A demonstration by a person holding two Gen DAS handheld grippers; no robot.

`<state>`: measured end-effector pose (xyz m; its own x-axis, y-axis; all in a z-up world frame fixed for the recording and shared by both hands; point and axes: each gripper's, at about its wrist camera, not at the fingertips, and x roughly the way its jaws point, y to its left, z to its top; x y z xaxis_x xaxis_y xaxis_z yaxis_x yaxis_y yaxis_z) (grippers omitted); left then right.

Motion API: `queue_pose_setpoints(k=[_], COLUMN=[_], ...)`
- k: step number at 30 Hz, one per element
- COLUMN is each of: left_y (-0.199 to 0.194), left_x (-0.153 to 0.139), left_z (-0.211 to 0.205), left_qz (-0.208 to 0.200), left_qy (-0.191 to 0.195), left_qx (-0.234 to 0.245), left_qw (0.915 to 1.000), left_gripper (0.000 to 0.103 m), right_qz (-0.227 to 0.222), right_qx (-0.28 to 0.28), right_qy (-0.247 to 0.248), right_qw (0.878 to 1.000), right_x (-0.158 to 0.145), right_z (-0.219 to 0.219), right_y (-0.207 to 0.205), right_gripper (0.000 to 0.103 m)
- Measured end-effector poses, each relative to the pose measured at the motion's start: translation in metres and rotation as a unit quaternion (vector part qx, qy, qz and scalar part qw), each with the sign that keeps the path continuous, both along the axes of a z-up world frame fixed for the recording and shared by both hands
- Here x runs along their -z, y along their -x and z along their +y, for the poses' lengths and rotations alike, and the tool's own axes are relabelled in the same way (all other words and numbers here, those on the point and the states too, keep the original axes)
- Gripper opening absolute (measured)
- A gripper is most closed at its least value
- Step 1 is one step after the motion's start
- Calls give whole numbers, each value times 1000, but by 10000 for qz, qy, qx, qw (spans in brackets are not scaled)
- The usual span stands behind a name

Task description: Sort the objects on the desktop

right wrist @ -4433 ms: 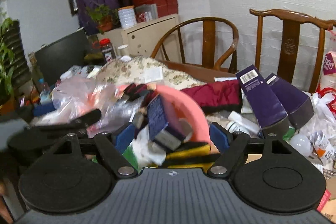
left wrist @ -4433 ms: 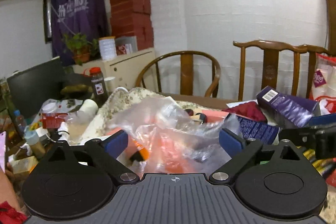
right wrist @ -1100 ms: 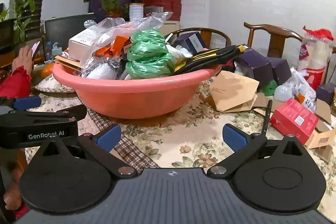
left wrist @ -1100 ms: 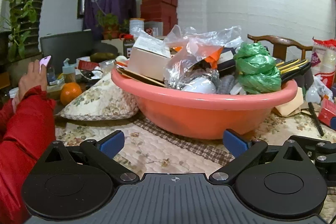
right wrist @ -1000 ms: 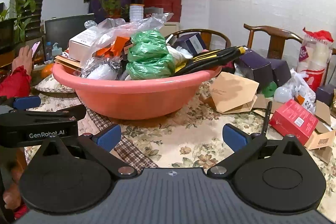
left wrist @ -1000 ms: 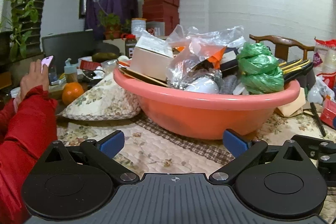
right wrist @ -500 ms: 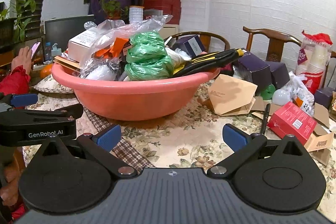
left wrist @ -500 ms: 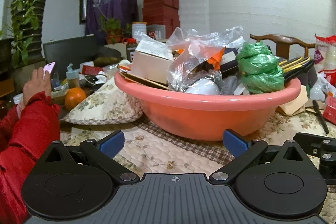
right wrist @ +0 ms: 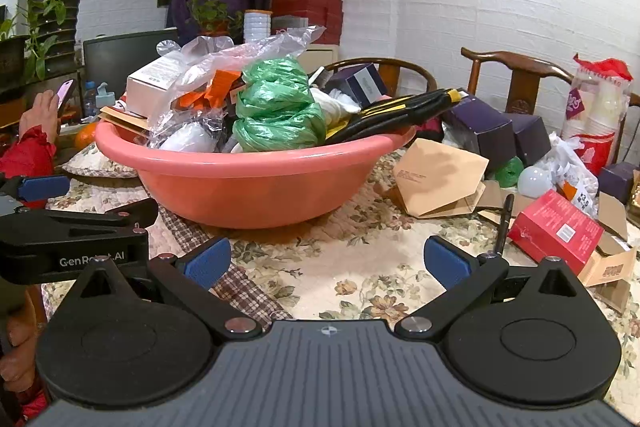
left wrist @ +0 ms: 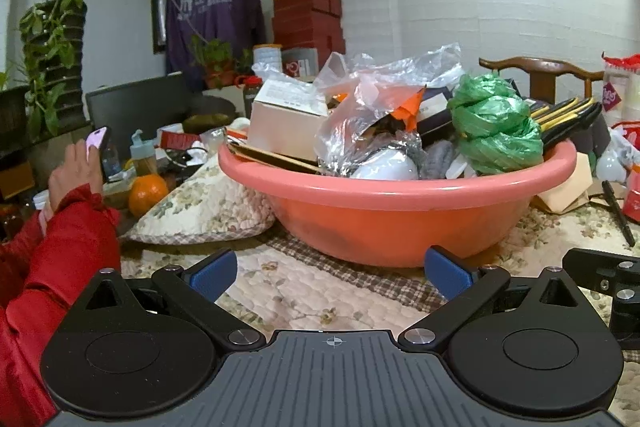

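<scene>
A pink plastic basin stands on the floral tablecloth, piled with a green bag, a white box, clear plastic bags and black-yellow tools. It also shows in the right wrist view. My left gripper is open and empty, low over the cloth just in front of the basin. My right gripper is open and empty, in front of the basin's right side. Loose on the table right of the basin lie a red box, a black pen, a tan carton and purple boxes.
A folded floral cloth and an orange lie left of the basin. A person's red sleeve and a hand holding a phone are at the left. Wooden chairs stand behind the table. A bulb lies at the right.
Both grippers came down from above the basin to table level in front of it. In the last second they drifted only slightly; both stay open.
</scene>
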<state>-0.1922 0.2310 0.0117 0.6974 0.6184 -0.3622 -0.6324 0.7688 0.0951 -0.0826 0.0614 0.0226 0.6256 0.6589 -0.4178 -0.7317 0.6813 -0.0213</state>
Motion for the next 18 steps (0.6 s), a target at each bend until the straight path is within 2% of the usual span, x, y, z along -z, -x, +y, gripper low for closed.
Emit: queue_pose_setpoints(k=[18], left_y=[-1], left_x=[-1], left_z=[0], left_qz=[-54], left_qy=[114], left_qx=[113], left_qw=[9999], left_gripper=[103], right_qz=[13], right_qx=[-4], right_qy=[2], right_qw=[10000], right_x=[1], right_z=[0], right_y=[0], right_gripper=[102])
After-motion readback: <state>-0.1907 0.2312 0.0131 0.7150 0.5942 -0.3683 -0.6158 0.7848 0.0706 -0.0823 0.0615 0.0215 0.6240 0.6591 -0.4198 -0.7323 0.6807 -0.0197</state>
